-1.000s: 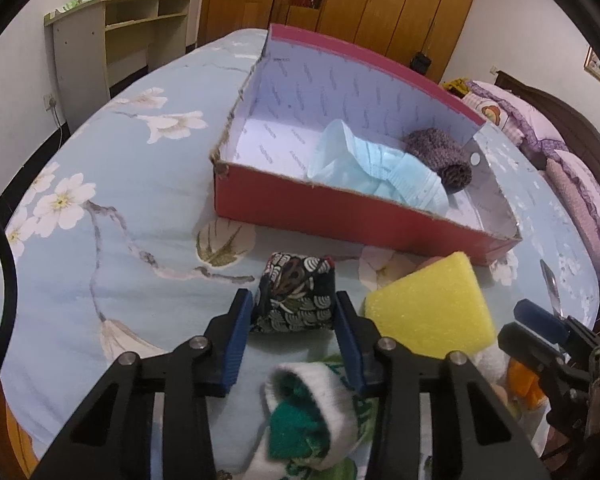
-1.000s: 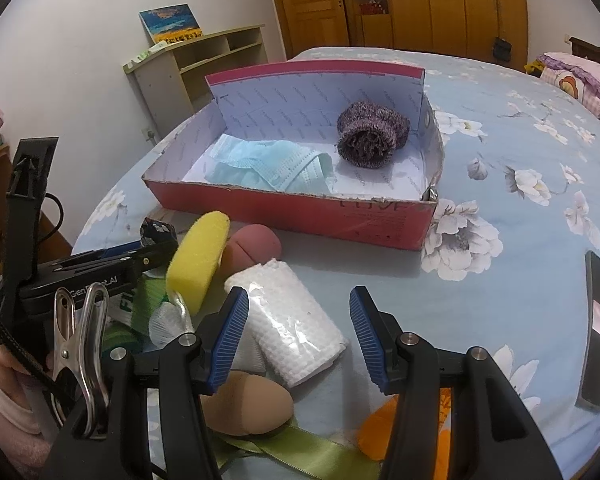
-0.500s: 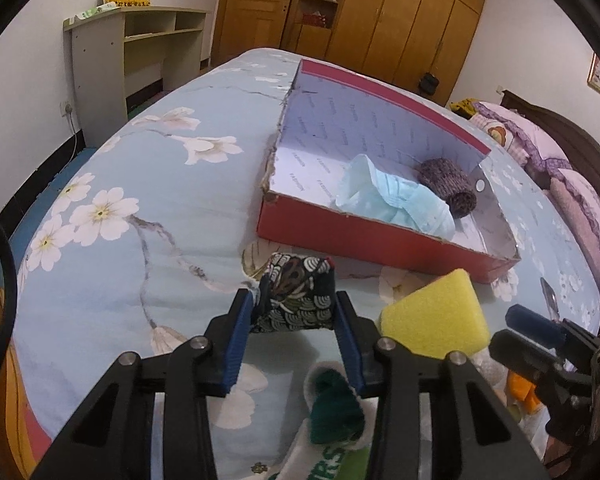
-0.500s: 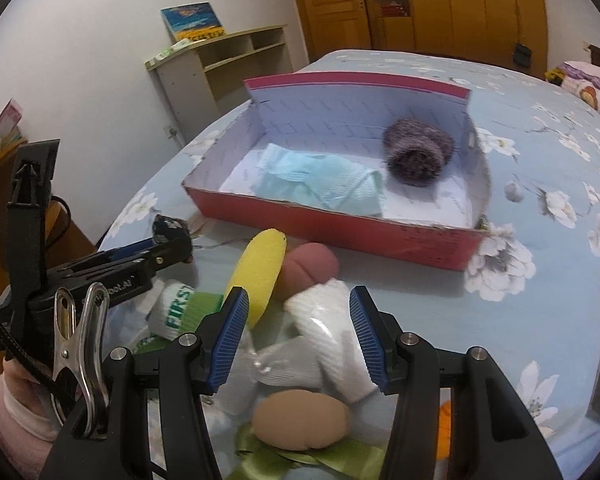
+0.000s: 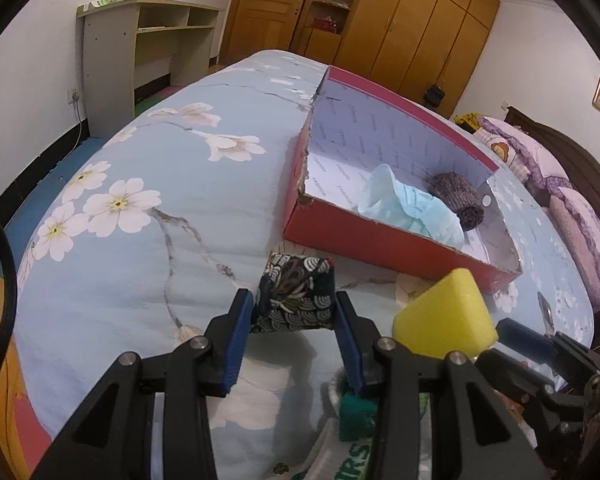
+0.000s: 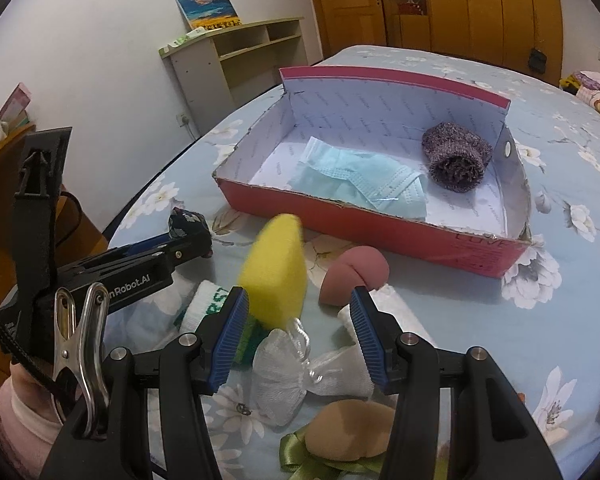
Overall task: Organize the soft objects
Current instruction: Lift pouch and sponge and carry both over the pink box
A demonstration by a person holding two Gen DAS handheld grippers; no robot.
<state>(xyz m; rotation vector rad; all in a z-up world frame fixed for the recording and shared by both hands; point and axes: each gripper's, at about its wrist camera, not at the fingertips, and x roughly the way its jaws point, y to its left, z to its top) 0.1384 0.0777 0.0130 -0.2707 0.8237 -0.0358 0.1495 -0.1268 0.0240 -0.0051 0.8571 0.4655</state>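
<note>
My left gripper (image 5: 294, 314) is shut on a dark patterned fabric pouch (image 5: 298, 296), held just above the floral bedsheet, short of the red cardboard box (image 5: 380, 242). Inside the box lie a blue face mask (image 5: 408, 204) and a rolled purple knit sock (image 5: 456, 196). In the right wrist view the right gripper (image 6: 300, 302) stands open over a pile of soft things, gripping nothing. A blurred yellow sponge (image 6: 276, 272) and a pink puff (image 6: 356, 272) show past its fingers. The left gripper (image 6: 188, 236) with the pouch (image 6: 186, 218) reaches in from the left.
Under the right gripper lie a white mesh bag (image 6: 280, 380), a tan puff (image 6: 348, 424), a green ribbon (image 6: 300, 454), a white sock with green lettering (image 6: 204, 304) and a white roll (image 6: 404, 316). The bed's edge curves at the left; a shelf unit (image 5: 140, 40) stands beyond.
Both grippers have drawn back to the left, so the box looks smaller and farther right. The pouch stays gripped. The white roll no longer lies between the right fingers.
</note>
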